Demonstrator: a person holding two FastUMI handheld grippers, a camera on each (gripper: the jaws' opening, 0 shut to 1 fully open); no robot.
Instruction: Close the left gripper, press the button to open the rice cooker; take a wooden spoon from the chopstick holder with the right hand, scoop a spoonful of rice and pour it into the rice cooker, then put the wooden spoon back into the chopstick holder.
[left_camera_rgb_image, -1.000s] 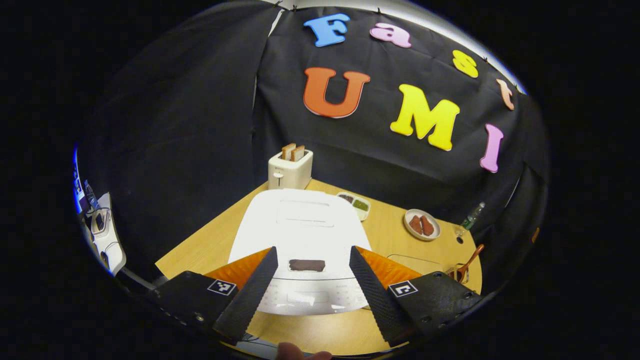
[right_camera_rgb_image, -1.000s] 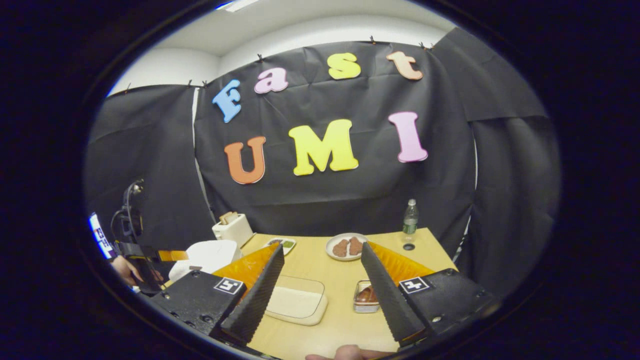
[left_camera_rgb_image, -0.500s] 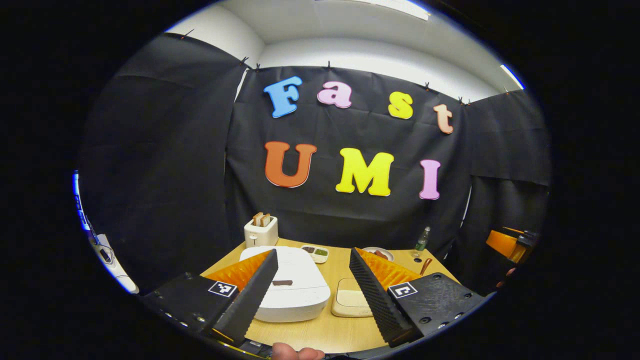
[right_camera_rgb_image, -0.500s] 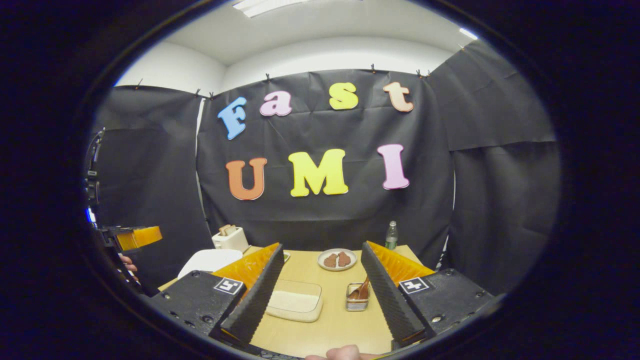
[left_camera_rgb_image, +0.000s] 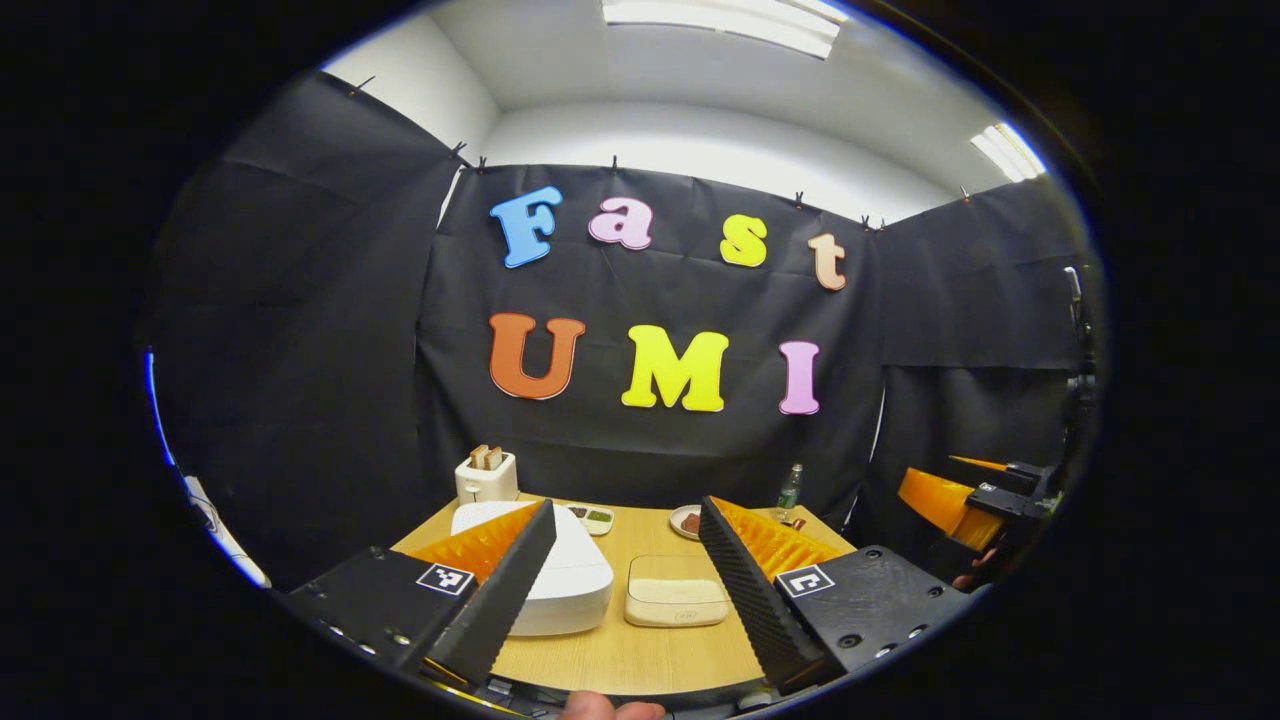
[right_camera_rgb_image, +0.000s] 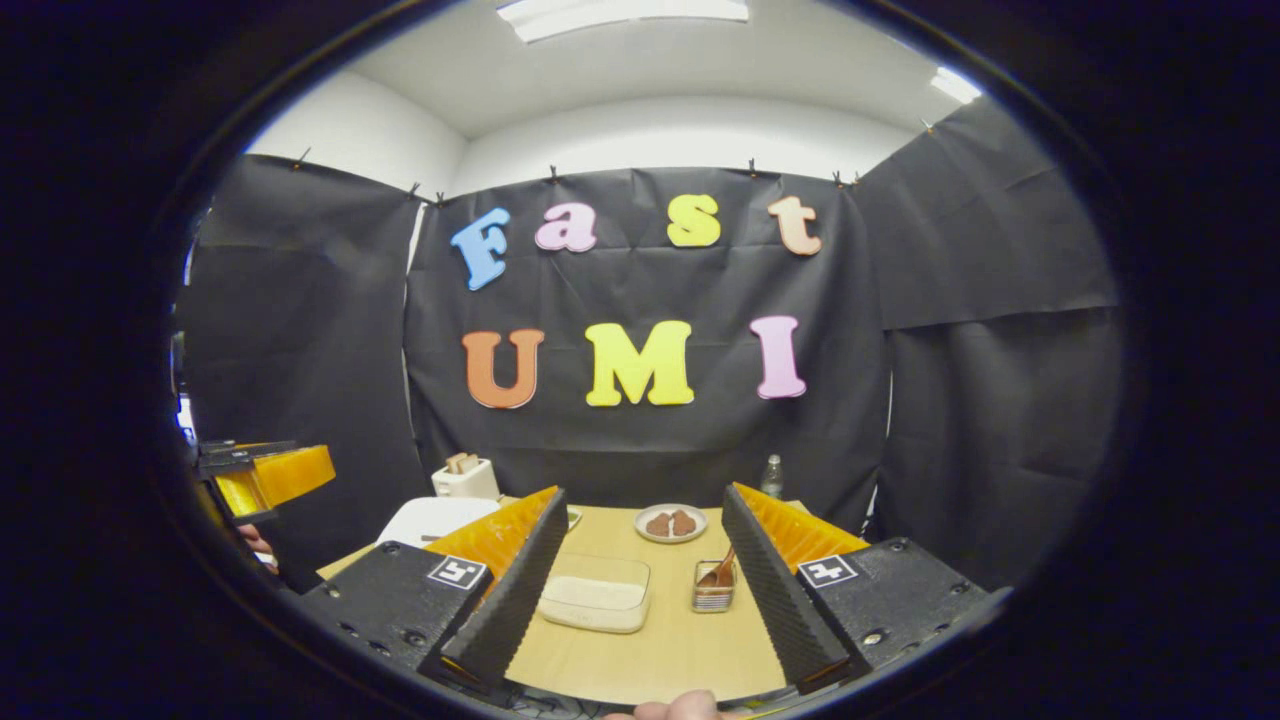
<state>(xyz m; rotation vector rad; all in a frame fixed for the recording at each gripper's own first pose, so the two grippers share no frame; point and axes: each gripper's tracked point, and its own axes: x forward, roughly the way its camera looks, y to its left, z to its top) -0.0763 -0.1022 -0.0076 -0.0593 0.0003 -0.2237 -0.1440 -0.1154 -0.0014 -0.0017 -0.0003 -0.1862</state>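
Desk (right_camera_rgb_image: 640, 640) bearing, largest first: the white rice cooker (left_camera_rgb_image: 570, 580), lid down, at the left; the tray of rice (right_camera_rgb_image: 596, 604) at centre; the chopstick holder (right_camera_rgb_image: 710, 592) just right of the tray, with the wooden spoon (right_camera_rgb_image: 722, 572) standing in it. Left tongs (left_camera_rgb_image: 625, 590) and right tongs (right_camera_rgb_image: 640, 590) are held above the near edge, fingers apart and empty.

The left gripper (left_camera_rgb_image: 625, 580) is wide open and holds nothing, up above the desk's near edge. The right gripper (right_camera_rgb_image: 640, 590) is wide open too, also empty.
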